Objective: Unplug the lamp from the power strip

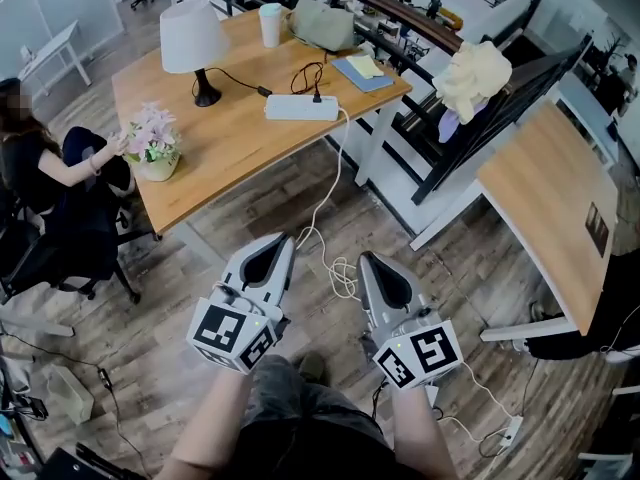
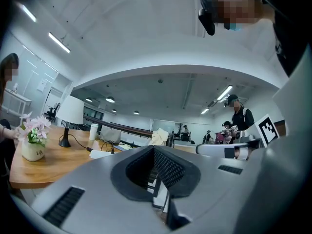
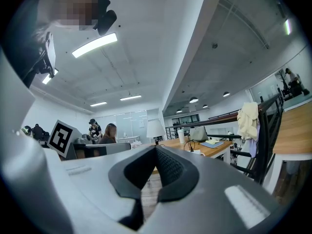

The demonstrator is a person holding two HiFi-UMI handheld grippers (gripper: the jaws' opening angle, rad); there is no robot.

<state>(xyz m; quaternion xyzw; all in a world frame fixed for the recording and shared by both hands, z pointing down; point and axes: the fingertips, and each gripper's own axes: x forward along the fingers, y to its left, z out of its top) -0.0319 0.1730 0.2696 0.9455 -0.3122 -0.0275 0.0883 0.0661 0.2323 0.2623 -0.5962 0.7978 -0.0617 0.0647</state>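
Two tapered grey tongs, left [image 1: 283, 240], right [image 1: 368, 259]; ribbed pads [image 2: 168, 167] together

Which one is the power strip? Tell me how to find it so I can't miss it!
Look at the big wooden desk with the white-shaded lamp on it. Right of the lamp, near the desk's edge, lies the power strip: a flat white bar. Only it has black cords plugged in and a white cord hanging down to the floor.
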